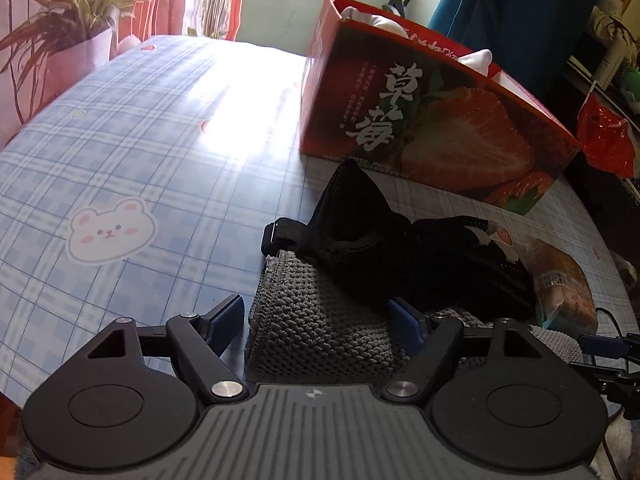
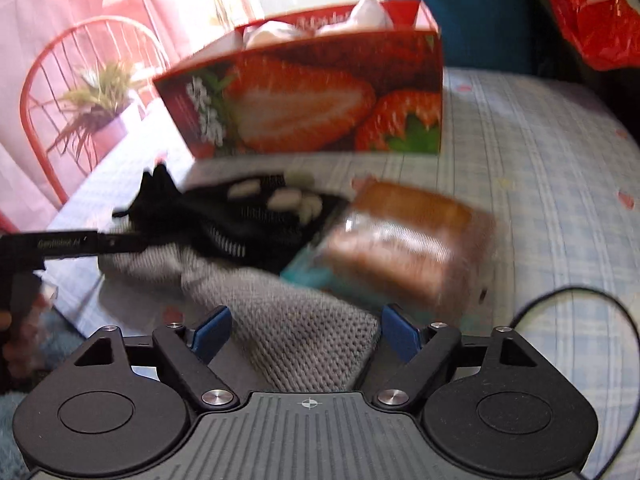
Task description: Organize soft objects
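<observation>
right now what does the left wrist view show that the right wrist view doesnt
Only the left wrist view shows the bear print on the blue plaid cloth and the left gripper, jaws open around an edge of the grey knit cloth.

Only the right wrist view shows the red wire chair, a black cable and the right gripper, open over the knit.

Both show the strawberry box with white items inside, the black glove lying on the knit, the wrapped brown package, a potted plant and a red plastic bag.
</observation>
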